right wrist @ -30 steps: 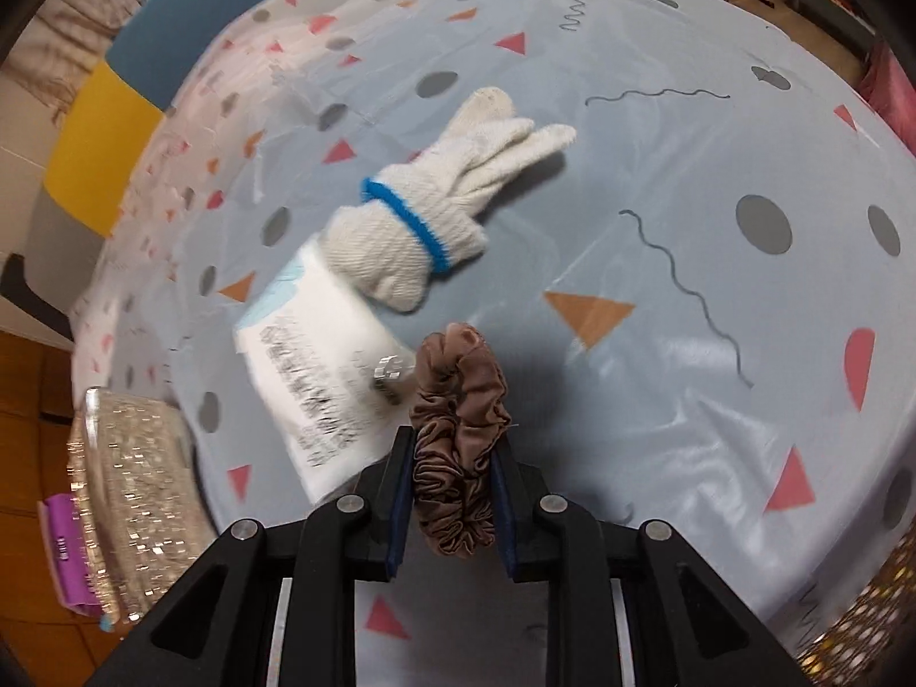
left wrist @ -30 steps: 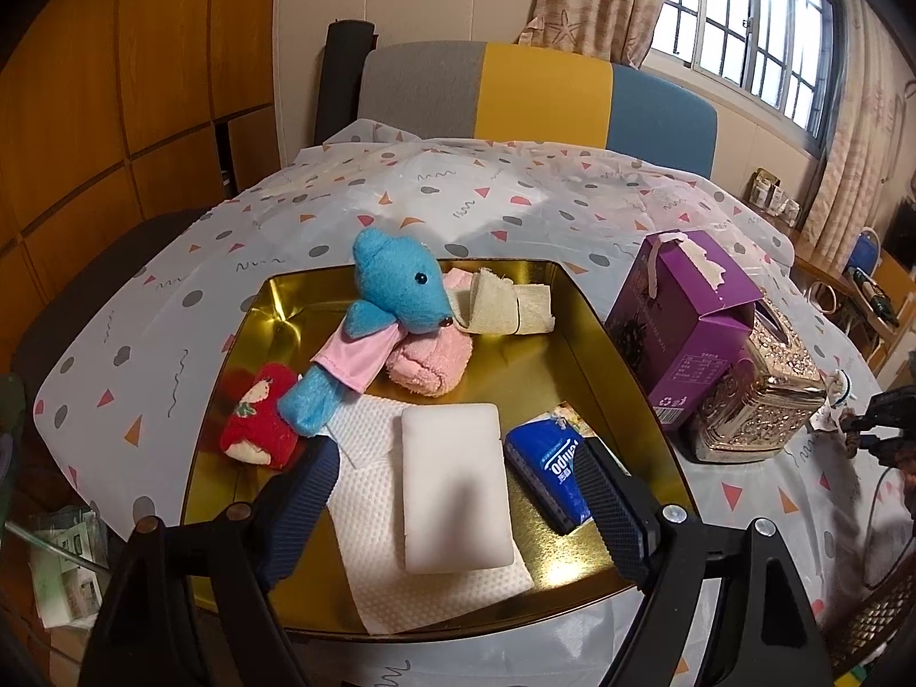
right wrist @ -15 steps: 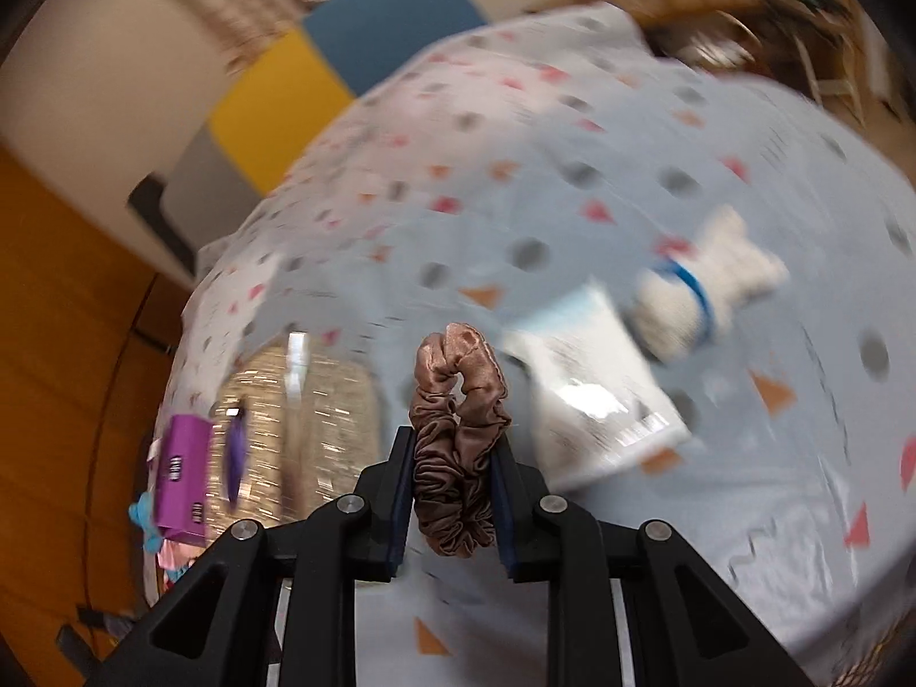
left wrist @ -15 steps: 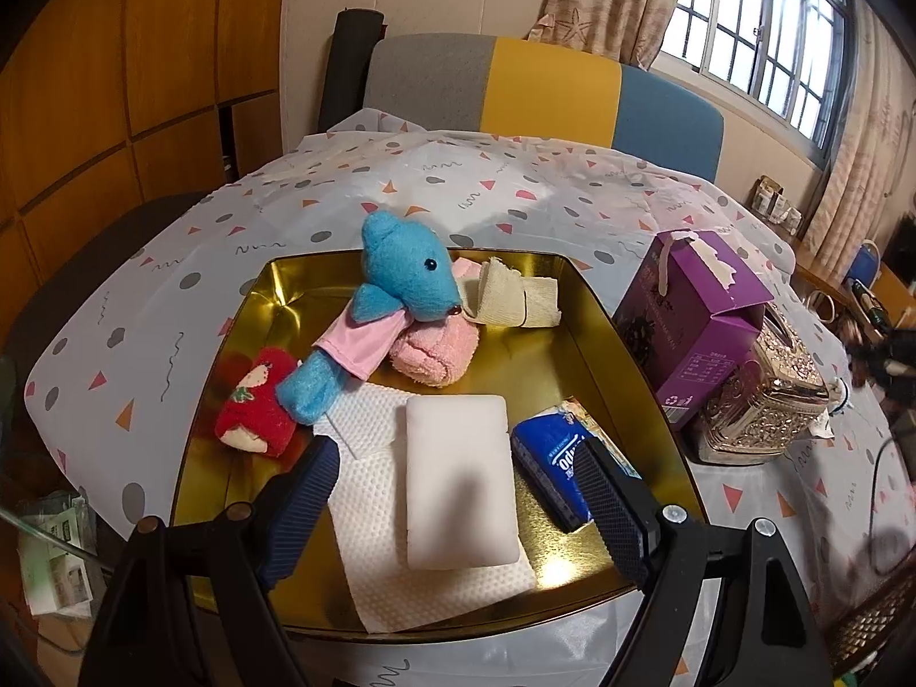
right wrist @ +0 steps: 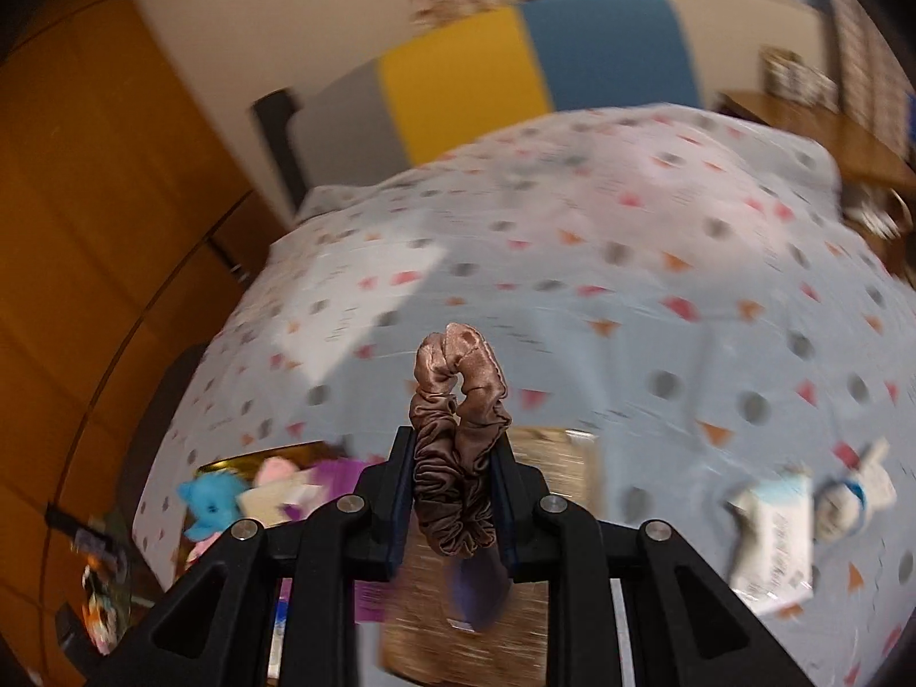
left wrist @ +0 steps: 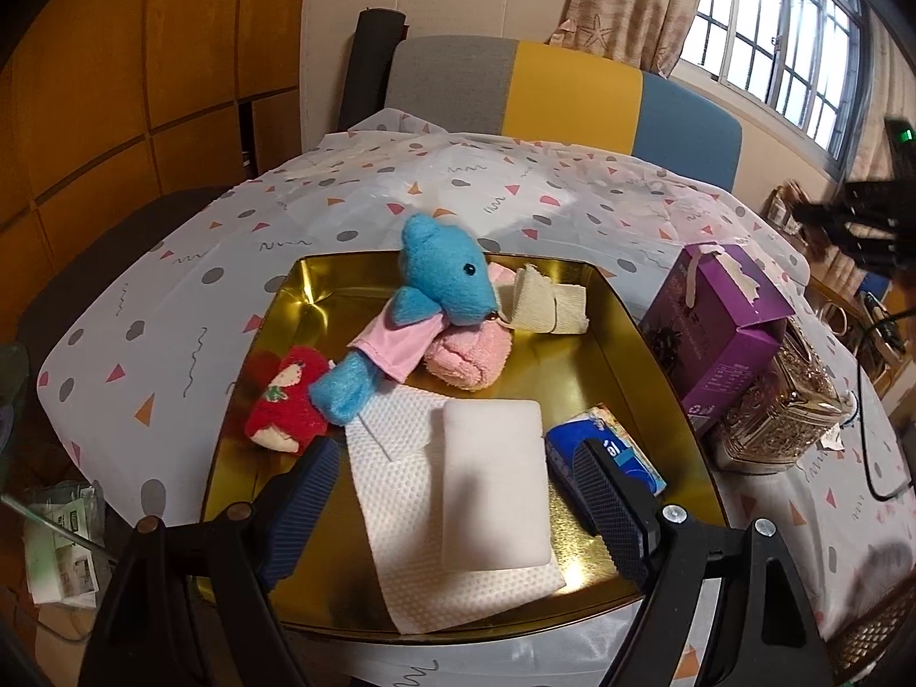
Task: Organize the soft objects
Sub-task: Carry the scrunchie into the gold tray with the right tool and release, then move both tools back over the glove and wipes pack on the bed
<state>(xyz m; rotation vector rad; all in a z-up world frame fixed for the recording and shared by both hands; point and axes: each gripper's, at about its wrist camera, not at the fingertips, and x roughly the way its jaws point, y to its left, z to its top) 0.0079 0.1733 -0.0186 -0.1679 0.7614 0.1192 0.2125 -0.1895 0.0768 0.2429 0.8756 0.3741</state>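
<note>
My right gripper [right wrist: 452, 492] is shut on a brown satin scrunchie [right wrist: 458, 446], carried in the air above the patterned tablecloth. The gold tray [left wrist: 320, 286] holds a blue plush toy [left wrist: 441, 297], a red doll [left wrist: 286, 395], a pink rolled cloth [left wrist: 466, 352], a beige folded cloth [left wrist: 549, 300], a white sponge [left wrist: 492, 486] on a white paper towel [left wrist: 395, 492], and a blue tissue pack [left wrist: 607, 449]. My left gripper [left wrist: 452, 504] hangs open over the tray's near edge, holding nothing. A white glove [right wrist: 853, 495] and a white packet [right wrist: 773, 538] lie at the right, blurred.
A purple box [left wrist: 715, 326] and an ornate gold tissue box [left wrist: 784, 406] stand right of the tray. A grey, yellow and blue chair back [left wrist: 572, 86] rises behind the table. The right gripper's dark body [left wrist: 859, 217] shows at the left wrist view's right edge.
My right gripper rose from the glove and packet and swung left toward the tray, rolling level, still gripping the scrunchie. The left gripper stayed nearly still.
</note>
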